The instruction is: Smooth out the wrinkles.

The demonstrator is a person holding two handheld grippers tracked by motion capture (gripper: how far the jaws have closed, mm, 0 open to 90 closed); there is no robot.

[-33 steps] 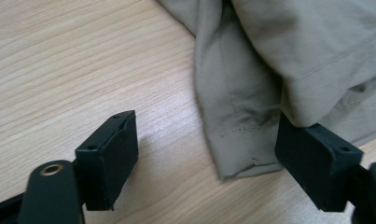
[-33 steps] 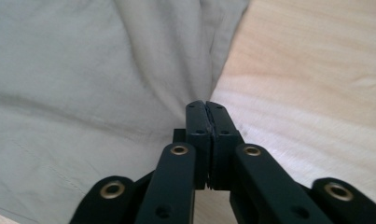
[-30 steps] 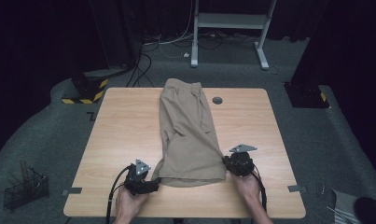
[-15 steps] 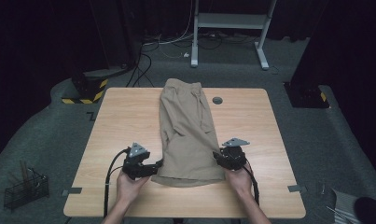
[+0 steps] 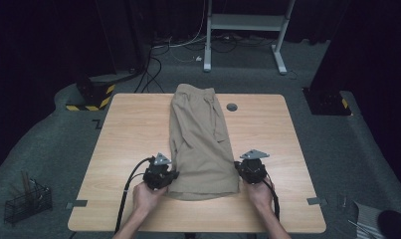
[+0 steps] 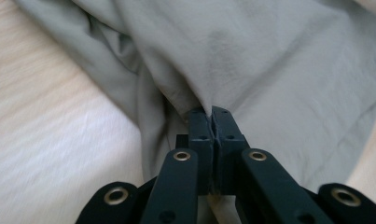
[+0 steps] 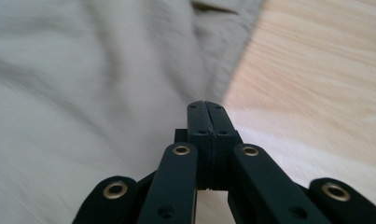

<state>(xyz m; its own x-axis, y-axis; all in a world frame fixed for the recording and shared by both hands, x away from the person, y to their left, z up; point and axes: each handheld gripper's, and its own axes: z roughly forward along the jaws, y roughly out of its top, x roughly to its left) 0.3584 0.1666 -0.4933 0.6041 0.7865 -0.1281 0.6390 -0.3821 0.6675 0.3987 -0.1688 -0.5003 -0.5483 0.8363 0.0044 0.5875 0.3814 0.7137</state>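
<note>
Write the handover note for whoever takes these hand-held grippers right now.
Left hand-held gripper: just closed, pinching the near-left edge of the khaki shorts.
Right hand-held gripper: just closed, jaws together at the near-right edge; whether it holds cloth is unclear.
Shorts lie lengthwise along the middle of the table, folded in half.
Done: both near corners approached.
Left: probably lift and fold the near end away.

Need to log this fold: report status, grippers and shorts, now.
Left gripper shut on the shorts, near-left edge. Right gripper shut at near-right edge; grip on cloth unclear. Shorts flat, lengthwise on table. Nothing in the way.
</note>
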